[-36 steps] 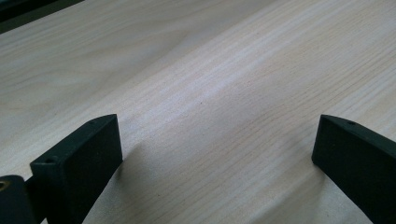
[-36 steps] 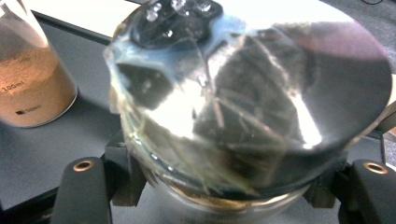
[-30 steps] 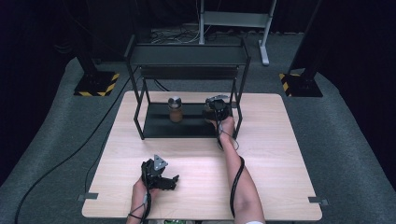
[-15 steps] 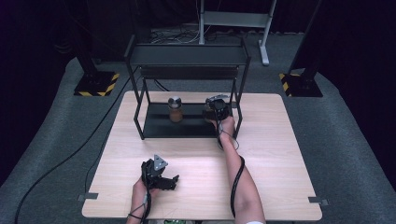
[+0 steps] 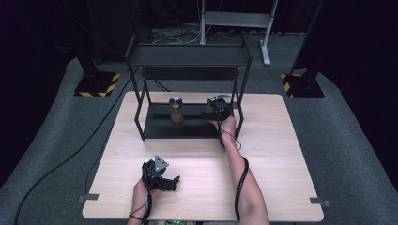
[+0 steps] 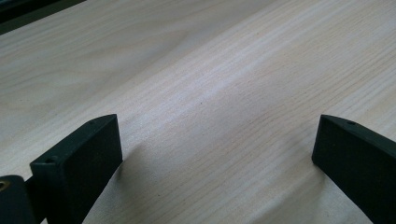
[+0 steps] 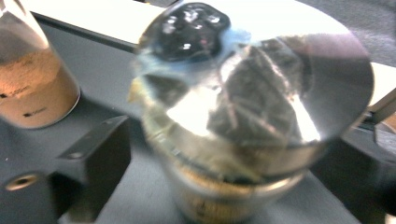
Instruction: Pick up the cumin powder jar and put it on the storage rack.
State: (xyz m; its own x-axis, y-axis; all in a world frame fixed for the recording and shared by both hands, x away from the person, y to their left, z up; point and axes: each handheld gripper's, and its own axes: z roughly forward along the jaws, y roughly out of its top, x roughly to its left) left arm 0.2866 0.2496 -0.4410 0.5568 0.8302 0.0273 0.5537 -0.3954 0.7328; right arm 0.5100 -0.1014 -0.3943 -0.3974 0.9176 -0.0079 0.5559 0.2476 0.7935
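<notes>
A spice jar with a shiny metal lid [image 7: 252,79] stands on the black lower shelf [image 5: 159,127] of a metal rack. My right gripper [image 5: 218,107] reaches in over it. Its jaws have just been opening, and the jar stands between them in the right gripper view, with a gap at the left fingertip [image 7: 100,158]. A second jar of brown powder [image 5: 176,108] stands further left on the same shelf. My left gripper [image 5: 164,177] rests on the wooden table near the front edge, open, with bare wood between its jaws [image 6: 217,149].
The black rack [image 5: 187,54] has a top shelf and thin uprights around the right gripper. The light wooden table [image 5: 281,154] has free room in front of the rack and to its right. Grey carpet, cables and stand bases lie beyond.
</notes>
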